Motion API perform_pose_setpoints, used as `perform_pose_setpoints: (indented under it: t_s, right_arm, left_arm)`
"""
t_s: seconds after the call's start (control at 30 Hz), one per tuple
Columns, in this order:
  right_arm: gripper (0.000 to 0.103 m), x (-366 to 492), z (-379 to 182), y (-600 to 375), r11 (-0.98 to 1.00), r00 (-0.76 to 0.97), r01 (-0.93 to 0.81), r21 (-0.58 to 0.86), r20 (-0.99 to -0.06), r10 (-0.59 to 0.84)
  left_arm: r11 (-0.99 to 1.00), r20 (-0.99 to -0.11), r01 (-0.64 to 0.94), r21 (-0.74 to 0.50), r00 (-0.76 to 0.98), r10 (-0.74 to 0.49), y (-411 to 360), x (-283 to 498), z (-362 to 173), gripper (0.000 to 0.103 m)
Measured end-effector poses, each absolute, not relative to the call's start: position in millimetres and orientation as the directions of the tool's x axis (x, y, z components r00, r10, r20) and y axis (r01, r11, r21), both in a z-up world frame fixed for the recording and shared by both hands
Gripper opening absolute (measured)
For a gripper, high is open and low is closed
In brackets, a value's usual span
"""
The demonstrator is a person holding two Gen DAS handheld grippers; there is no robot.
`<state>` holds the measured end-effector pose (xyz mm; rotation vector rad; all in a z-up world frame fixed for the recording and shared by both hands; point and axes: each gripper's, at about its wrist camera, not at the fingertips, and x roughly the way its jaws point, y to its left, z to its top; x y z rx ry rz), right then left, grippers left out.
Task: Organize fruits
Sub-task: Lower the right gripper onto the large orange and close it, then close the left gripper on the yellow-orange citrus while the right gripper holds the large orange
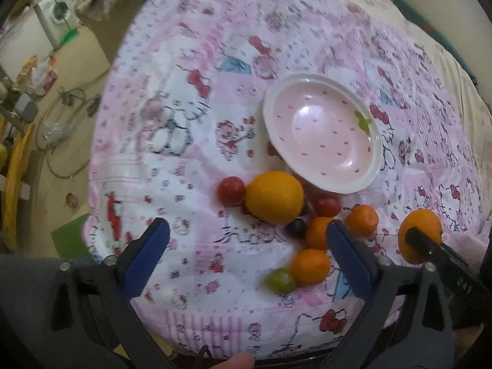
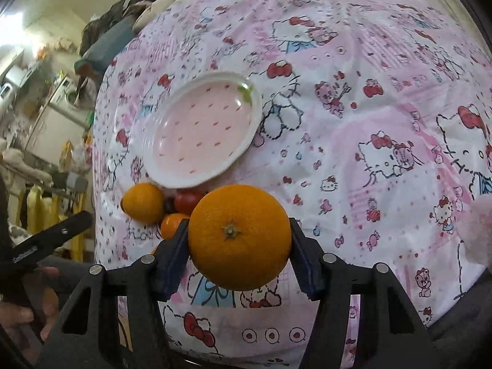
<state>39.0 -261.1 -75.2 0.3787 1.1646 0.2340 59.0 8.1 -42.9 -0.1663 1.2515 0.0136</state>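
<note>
A pink plate (image 1: 323,132) with a white rim lies empty on the Hello Kitty cloth; it also shows in the right wrist view (image 2: 200,132). In front of it lie a large yellow-orange fruit (image 1: 274,196), two red tomatoes (image 1: 230,190), several small oranges (image 1: 310,266), a dark grape (image 1: 295,227) and a green grape (image 1: 279,280). My left gripper (image 1: 246,255) is open and empty, just before the pile. My right gripper (image 2: 238,255) is shut on a big orange (image 2: 240,236), held above the cloth; that orange also shows in the left wrist view (image 1: 419,240).
The pink patterned cloth (image 2: 369,123) covers a raised soft surface. To the left the floor holds cables, a washing machine (image 1: 58,12) and clutter. A thumb (image 1: 236,363) shows at the bottom edge.
</note>
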Motion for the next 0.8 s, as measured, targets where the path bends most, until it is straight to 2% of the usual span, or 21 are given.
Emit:
perform_pose_setpoints:
  t_s: [0.17, 0.2, 0.33, 0.4, 0.43, 0.7, 0.8]
  right_arm:
    - [0.062, 41.7, -74.7, -266.2, 0.906, 0.393, 0.034, 0.421, -0.839, 0.375]
    - [0.062, 40.5, -74.6, -267.5, 0.905, 0.394, 0.036, 0.423, -0.839, 0.377]
    - [0.062, 42.2, -73.8, -268.5, 0.898, 0.396, 0.042, 0.438, -0.832, 0.387]
    - [0.062, 42.5, -73.4, -268.0, 0.897, 0.396, 0.041, 0.441, -0.831, 0.391]
    - [0.062, 43.5, -74.0, -267.9, 0.895, 0.394, 0.041, 0.444, -0.831, 0.394]
    - [0.062, 46.3, -77.8, -265.3, 0.890, 0.377, 0.038, 0.455, -0.831, 0.409]
    - [0.062, 46.3, -76.7, -263.7, 0.887, 0.379, 0.031, 0.461, -0.827, 0.416]
  left_arm:
    - [0.973, -0.967, -0.151, -0.176, 0.210, -0.142, 6.0, 85.2, -62.5, 0.088]
    - [0.970, -0.970, -0.166, -0.176, 0.200, -0.142, 5.3, 89.1, -65.8, 0.085]
    - [0.968, -0.977, -0.180, -0.173, 0.152, -0.146, -3.1, 98.0, -83.6, 0.082]
    - [0.974, -0.984, -0.169, -0.150, 0.123, -0.130, -8.8, 100.6, -93.5, 0.071]
    - [0.977, -0.986, -0.162, -0.139, 0.110, -0.122, -12.0, 101.9, -98.8, 0.070]
    - [0.992, -0.991, -0.104, -0.068, 0.122, -0.055, -22.4, 103.2, -110.9, 0.051]
    - [0.993, -0.989, -0.089, -0.074, 0.132, -0.062, -22.7, 99.7, -108.8, 0.050]
